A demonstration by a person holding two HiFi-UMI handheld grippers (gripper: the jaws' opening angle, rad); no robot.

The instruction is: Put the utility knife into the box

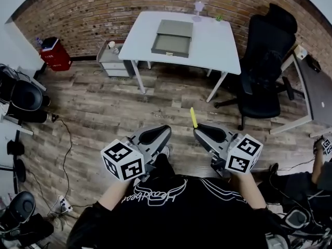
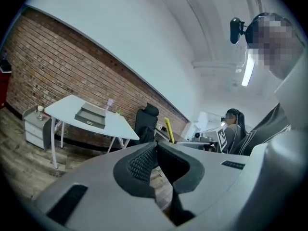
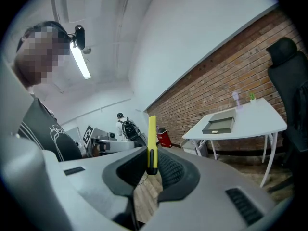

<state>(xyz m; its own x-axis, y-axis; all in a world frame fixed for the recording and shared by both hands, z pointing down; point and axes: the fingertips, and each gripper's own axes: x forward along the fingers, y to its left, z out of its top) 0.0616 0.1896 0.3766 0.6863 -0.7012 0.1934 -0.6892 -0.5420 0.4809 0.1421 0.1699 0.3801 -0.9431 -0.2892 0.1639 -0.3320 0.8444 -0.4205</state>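
Room: a brick wall (image 1: 104, 14) runs behind, and a wood-plank floor (image 1: 104, 108) lies under you.
Far left: a red bin (image 1: 54, 54) stands by the wall; its white print is too small to read.
Next: a small white cabinet (image 1: 115, 61) sits at the table's left end.
Left gripper (image 2: 155, 146): your jaws are pressed together with nothing between them.
Table: the white table (image 1: 207, 40) is well ahead of you, and the grey box (image 1: 173, 38) rests on it, open side up.
Right gripper (image 3: 151, 162): your jaws stand narrow, pinching the yellow utility knife (image 3: 151, 138) upright; its lower end is hidden between the pads.
Right: a black office chair (image 1: 264, 71) stands just beside the table; a second desk (image 1: 316, 92) is cut off at the edge.
Writing: the script on your black shirt (image 1: 171, 211) cannot be read.
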